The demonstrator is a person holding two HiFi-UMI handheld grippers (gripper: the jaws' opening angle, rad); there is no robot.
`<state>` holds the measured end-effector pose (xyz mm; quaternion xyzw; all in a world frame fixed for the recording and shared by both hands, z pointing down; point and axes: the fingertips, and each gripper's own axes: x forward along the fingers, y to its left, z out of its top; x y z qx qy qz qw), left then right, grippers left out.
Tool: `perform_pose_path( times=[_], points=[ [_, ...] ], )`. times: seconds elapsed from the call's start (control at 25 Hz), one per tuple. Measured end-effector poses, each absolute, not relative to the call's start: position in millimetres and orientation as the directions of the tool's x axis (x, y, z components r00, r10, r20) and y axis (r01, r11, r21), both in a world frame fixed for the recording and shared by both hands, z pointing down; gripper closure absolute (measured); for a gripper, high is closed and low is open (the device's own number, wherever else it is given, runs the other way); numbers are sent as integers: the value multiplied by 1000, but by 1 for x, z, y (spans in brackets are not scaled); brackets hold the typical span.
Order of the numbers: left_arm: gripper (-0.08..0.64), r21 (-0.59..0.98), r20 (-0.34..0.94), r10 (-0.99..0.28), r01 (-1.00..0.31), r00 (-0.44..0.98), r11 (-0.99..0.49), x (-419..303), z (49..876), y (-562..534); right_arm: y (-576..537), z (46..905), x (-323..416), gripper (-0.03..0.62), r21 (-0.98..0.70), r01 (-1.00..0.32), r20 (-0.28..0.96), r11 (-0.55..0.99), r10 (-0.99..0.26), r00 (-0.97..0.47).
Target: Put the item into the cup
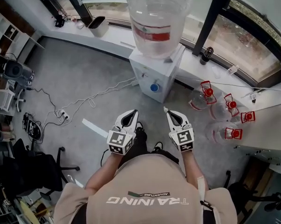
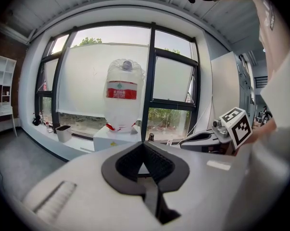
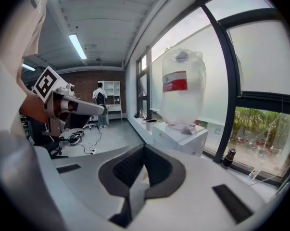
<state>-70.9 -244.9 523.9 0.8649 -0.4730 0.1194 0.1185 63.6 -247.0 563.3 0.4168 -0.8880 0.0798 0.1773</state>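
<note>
Left claw point(image 1: 132, 112) and right claw point(image 1: 167, 111) are held shut, empty, equally near the dispenser point(image 1: 155, 76) ahead; no cup is seen.

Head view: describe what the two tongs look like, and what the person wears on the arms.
The left tongs and right tongs are both white and taper to a point, with black ribbed pads lining a leaf-shaped gap. Each carries a white marker cube printed with black squares. No cables show. The person wears a beige short-sleeved T-shirt, so the forearms are uncovered.
</note>
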Motion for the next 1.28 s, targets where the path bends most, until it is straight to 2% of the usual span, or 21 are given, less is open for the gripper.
perform_pose_path(
  times=[0.4, 0.76, 1.28],
  points=[
    [552, 78, 318, -721, -775, 615, -627, -107, 529, -342, -328, 565, 19, 581, -3, -825, 405, 566, -753, -518],
    [552, 173, 358, -595, -677, 720, -715, -105, 559, -387, -362, 575, -1, 581, -15, -879, 416, 477, -797, -439],
    [552, 166, 467, -578, -708, 670, -686, -76, 652, -422, -397, 690, 20, 581, -94, -882, 461, 462, -765, -450]
  ],
)
